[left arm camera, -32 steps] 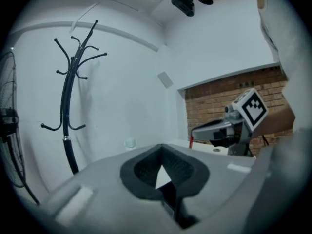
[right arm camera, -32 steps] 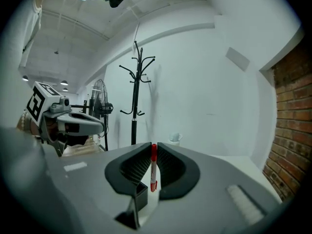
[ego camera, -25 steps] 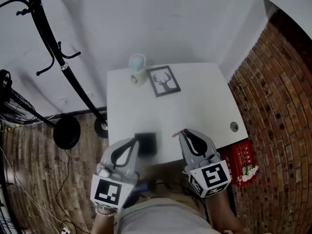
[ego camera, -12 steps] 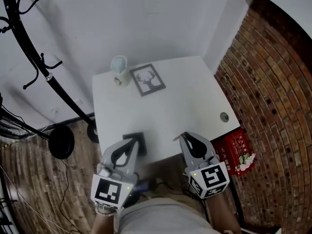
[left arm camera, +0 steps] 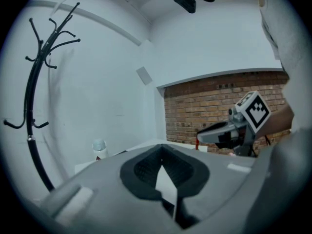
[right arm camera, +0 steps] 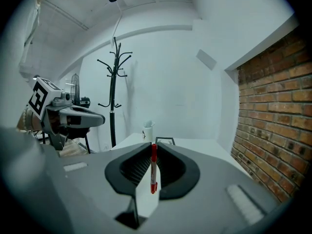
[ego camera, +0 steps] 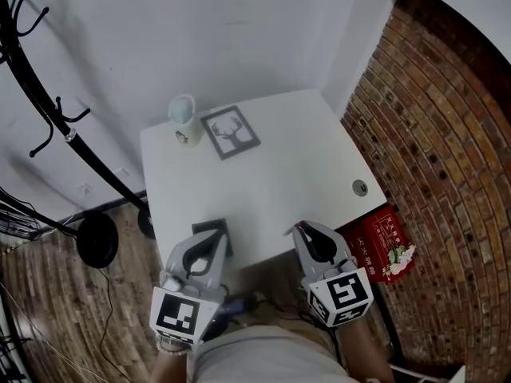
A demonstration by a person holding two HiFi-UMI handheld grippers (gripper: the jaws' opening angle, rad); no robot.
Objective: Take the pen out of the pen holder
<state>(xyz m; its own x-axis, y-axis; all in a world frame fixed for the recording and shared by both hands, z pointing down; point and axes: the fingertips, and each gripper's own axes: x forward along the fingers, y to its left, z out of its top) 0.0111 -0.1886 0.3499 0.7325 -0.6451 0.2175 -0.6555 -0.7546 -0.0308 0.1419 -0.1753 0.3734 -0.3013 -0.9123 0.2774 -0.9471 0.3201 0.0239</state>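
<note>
Right gripper (right arm camera: 153, 146): ribbed black pads pinch a slim red pen (right arm camera: 153, 172), lower centre. Left gripper (left arm camera: 162, 150): tips pressed together, nothing between. Square black holder (ego camera: 211, 232) sits at the near edge of the smooth white table (ego camera: 279, 182), with open tabletop beyond. Rough brick wall (ego camera: 431, 134) borders the right.

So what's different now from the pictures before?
Almost nothing. Only the head view swung, sliding the white square table leftward in the picture. The right gripper stays shut on the red marker pen. The left gripper stays shut and empty near the black square pen holder. Nothing was grabbed or dropped.
</note>
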